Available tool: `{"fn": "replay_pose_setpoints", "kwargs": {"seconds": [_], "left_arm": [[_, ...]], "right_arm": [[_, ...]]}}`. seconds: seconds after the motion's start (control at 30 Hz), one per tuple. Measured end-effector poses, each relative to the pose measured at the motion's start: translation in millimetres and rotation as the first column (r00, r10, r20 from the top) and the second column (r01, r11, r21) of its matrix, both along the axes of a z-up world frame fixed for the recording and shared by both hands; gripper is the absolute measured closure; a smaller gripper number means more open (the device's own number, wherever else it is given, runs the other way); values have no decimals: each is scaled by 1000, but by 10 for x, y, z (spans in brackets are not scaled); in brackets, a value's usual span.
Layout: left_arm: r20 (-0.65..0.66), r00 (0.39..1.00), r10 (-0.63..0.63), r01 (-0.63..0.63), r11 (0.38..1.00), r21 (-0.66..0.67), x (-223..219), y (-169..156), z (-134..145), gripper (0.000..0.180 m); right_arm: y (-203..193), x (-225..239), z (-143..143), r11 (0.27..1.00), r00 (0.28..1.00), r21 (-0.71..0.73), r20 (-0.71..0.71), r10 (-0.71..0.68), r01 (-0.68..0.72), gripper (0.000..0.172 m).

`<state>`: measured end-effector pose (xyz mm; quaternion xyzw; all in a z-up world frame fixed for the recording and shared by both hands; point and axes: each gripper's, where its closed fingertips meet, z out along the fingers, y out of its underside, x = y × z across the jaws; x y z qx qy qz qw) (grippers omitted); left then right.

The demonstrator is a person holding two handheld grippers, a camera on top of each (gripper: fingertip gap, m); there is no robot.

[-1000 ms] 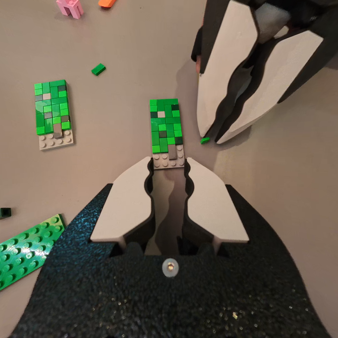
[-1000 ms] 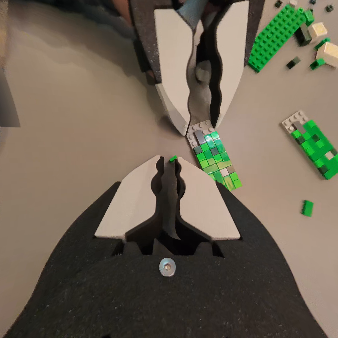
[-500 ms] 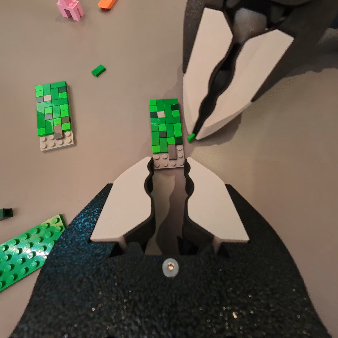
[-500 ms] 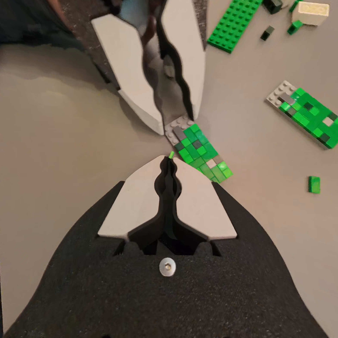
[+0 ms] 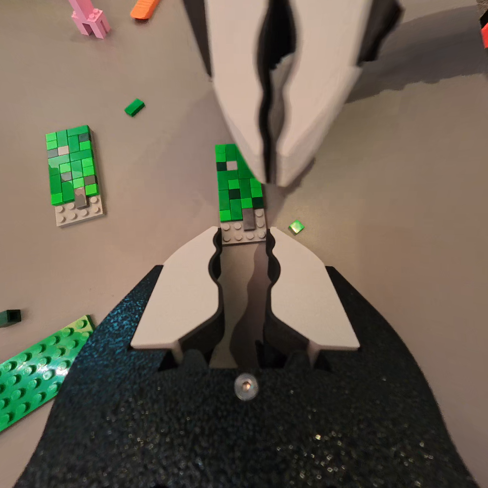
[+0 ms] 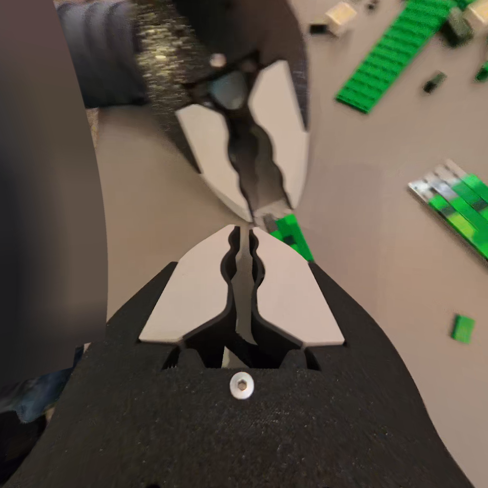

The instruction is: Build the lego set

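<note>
Grey studded end of the green tiled plate (image 5: 244,233) sits pinched between my left gripper (image 5: 243,232), steadying it flat. Just beside lies a loose green tile (image 5: 296,226). Beyond, my right gripper (image 5: 269,179) hovers, seemingly empty, fingers slightly parted.

A grey-brown table (image 5: 396,237) carries two green-tiled grey plates (image 5: 241,200) (image 5: 72,171), a green baseplate (image 5: 34,369) and loose bricks (image 5: 296,226).

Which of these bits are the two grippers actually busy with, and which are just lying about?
In use: left gripper clamping the green-tiled plate's grey end; right gripper, slightly open, empty, over that plate; small green tile beside it.
Lying about: second tiled plate; studded baseplate; loose green tile; pink piece; orange piece; dark green brick.
</note>
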<state>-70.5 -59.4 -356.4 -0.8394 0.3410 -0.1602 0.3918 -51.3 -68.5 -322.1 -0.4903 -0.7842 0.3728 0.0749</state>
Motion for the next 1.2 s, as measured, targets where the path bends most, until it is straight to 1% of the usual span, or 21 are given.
{"fn": "replay_pose_setpoints", "kwargs": {"seconds": [0.07,0.1,0.13,0.17,0.27,0.33,0.4,0.53,0.67,0.83,0.97,1.1,1.2], "left_arm": [[-2,1000,8,-8,1000,2,-17,3,3,149],[0,1000,10,-10,1000,0,-24,2,3,149],[2,1000,10,-10,1000,-2,-26,1,3,149],[1,1000,14,-14,1000,-1,-31,3,4,149],[-1,999,35,-35,999,1,-52,7,5,149],[-1,998,56,-56,998,1,-75,5,8,149],[-1,998,68,-68,998,0,-81,7,8,149],[-2,997,78,-78,997,1,-80,14,8,149],[-3,997,78,-78,997,3,-79,11,7,149],[1,998,67,-67,998,-2,-65,-2,6,149],[3,999,35,-35,999,-5,-54,-26,1,149],[10,999,-42,42,999,-11,-23,-99,0,149],[2,996,-91,91,996,0,1,-144,3,149]], "right_arm": [[-134,38,-47,995,997,82,-36,62,-59,162],[-153,47,-103,988,997,143,-42,72,-66,162],[-141,42,-165,979,998,201,-38,55,-47,162],[-149,42,-213,973,999,227,-25,35,-28,162],[-174,-2,-249,964,994,243,-58,-94,105,162],[-129,10,-259,932,977,298,-103,-186,209,161],[-138,52,-284,899,960,338,-131,-246,277,160],[-192,71,-327,873,931,326,-148,-333,364,158],[-193,33,-334,869,919,299,-143,-366,393,158],[-185,-10,-339,867,935,350,-138,-326,354,164],[-137,-13,-334,869,949,380,-148,-280,315,164],[-77,-34,-231,888,966,398,-207,-157,230,164],[-123,-38,-168,911,978,392,-205,-47,126,164]]}}
